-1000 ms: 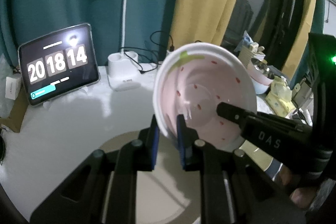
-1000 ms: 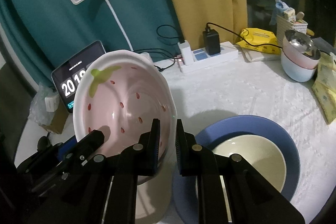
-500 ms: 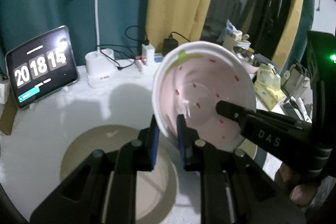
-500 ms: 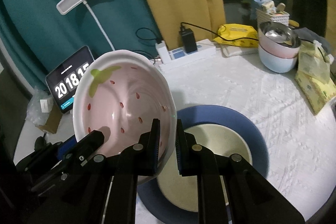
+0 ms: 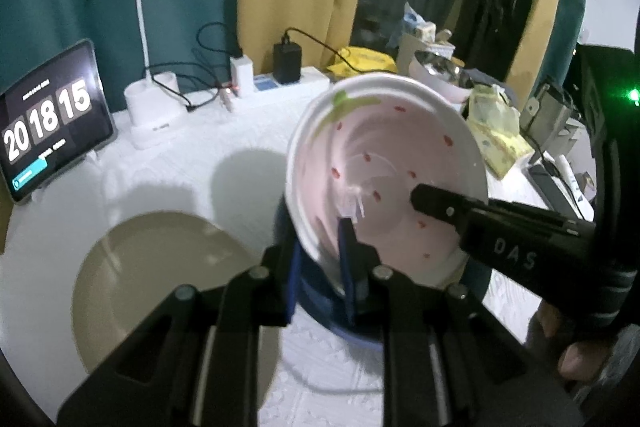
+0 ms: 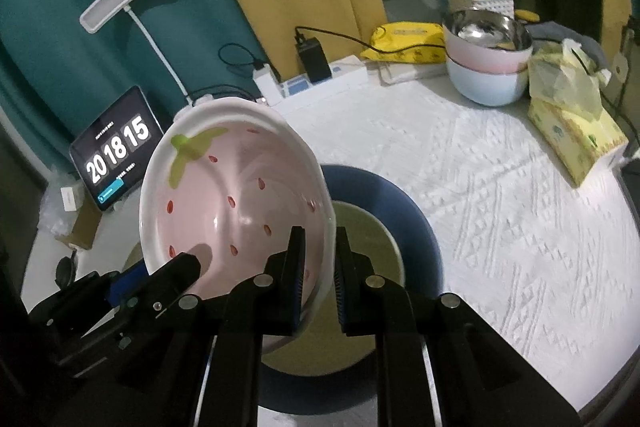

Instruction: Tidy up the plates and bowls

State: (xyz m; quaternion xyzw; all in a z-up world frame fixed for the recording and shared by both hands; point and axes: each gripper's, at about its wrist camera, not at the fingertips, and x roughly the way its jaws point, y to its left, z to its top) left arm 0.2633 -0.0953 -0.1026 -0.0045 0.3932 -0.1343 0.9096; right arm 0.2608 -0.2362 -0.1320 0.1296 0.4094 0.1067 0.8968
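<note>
Strawberry bowl carried tilted over the stacked plates

The table (image 6: 500, 195) carries a blue plate (image 6: 420, 239) at 6 o'clock with a cream plate (image 6: 372, 239) nested in it; another beige plate (image 5: 152, 283) lies at 8 o'clock in the left view. The pink strawberry bowl (image 6: 236, 203) hangs steeply tilted over the blue plate, the left hand-held gripper (image 5: 320, 267) and right hand-held gripper (image 6: 318, 263) each clamped on opposite parts of its rim. Rim-only grips on glazed ware look risky: a slip or uneven lowering could drop it, chipping the plates. A tablet (image 6: 116, 151) at 10 o'clock reads "20 18 15"; the right hand-held gripper's finger shows "DAS".
</note>
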